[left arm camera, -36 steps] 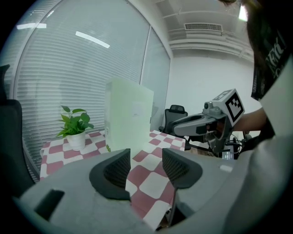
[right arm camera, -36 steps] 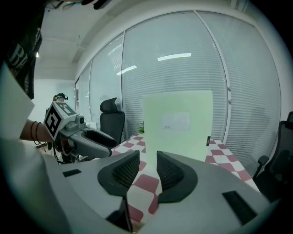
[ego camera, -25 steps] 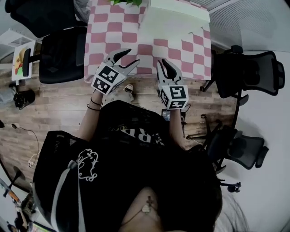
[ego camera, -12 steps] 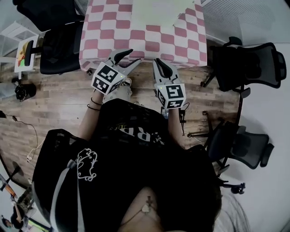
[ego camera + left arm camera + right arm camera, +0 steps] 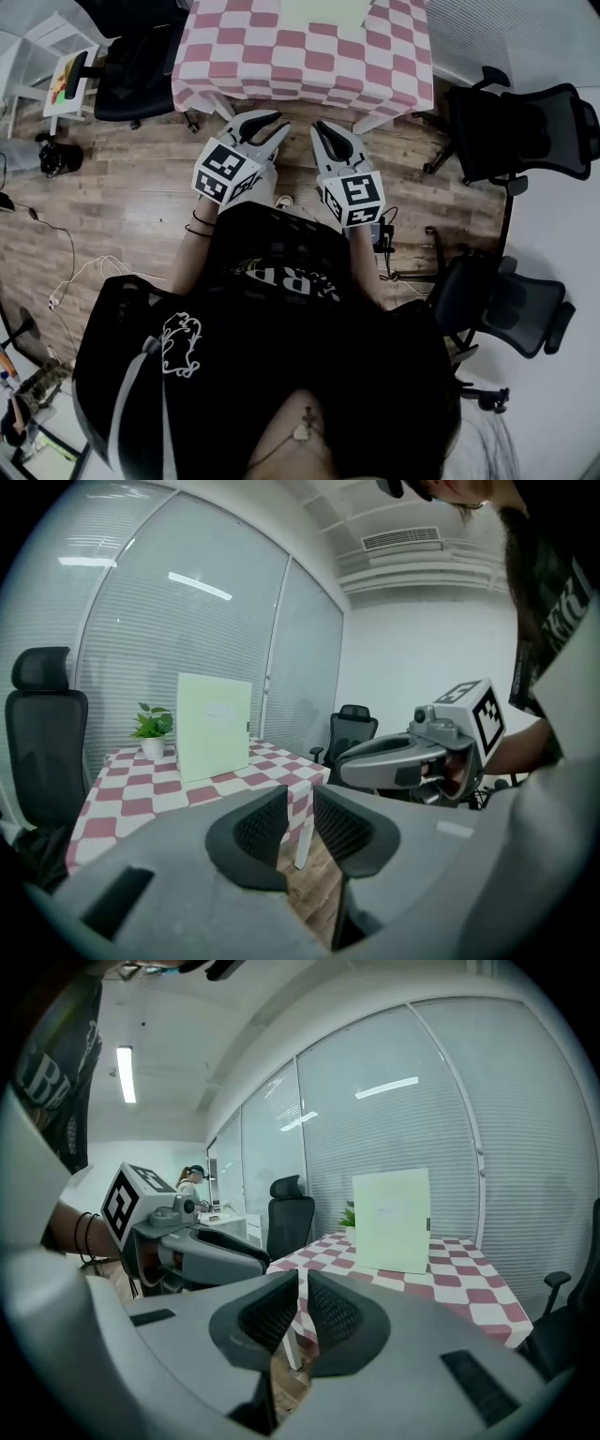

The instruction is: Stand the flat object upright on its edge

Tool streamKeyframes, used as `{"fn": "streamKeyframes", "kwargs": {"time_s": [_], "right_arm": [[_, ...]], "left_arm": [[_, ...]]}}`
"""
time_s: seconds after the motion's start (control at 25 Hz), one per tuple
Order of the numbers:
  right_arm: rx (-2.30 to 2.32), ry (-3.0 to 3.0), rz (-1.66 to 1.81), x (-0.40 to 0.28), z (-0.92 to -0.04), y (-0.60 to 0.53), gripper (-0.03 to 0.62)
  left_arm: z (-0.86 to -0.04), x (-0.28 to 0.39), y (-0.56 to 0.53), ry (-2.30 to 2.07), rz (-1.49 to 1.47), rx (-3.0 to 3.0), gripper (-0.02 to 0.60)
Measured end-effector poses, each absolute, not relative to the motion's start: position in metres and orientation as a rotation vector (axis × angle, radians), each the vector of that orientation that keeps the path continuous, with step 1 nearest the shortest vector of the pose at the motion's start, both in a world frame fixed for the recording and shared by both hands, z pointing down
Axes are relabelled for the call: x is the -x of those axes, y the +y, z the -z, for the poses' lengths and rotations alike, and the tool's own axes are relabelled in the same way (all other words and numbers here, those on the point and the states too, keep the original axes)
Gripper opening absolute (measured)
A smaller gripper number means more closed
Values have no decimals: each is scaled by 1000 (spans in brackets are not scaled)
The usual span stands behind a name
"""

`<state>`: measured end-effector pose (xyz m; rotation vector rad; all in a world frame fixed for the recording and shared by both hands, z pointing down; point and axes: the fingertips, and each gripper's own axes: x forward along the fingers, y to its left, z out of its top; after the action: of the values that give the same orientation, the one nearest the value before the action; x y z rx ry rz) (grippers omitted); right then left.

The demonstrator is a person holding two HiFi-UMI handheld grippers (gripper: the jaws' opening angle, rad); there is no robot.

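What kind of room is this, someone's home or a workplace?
Most likely an office or meeting room: tall glass walls with blinds, black swivel chairs on a wooden floor, a ceiling air vent, and a table under a checked cloth.

Head view looks steeply down; both gripper views, nearly level, share the distant table [image 5: 159,789] and board [image 5: 214,726].

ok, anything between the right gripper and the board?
No object. Past the right gripper comes a strip of floor, then bare checked cloth up to the upright board. The right gripper view shows it.
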<state>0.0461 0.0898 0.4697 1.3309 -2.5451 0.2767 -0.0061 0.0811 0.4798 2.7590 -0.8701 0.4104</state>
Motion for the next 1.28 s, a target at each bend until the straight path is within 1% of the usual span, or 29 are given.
{"fn": "streamKeyframes", "kwargs": {"time_s": [0.2,0.32,0.8,1.28], "right_arm": [[-1269,-2587,-253,-35,-468,127,35],[-1245,-2610,-237,-29,-467,144,35],[-1130,-2675,-198,0,-461,168,35],[-1131,-2660,-192,-3,-462,171,34]], "left_arm": [[-483,11,125,-920,-403,-2737,64],[-482,15,144,-948,-397,-2729,54],[-478,37,180,-1035,-408,-2707,44],[-477,36,184,-1039,-416,-2710,44]]}}
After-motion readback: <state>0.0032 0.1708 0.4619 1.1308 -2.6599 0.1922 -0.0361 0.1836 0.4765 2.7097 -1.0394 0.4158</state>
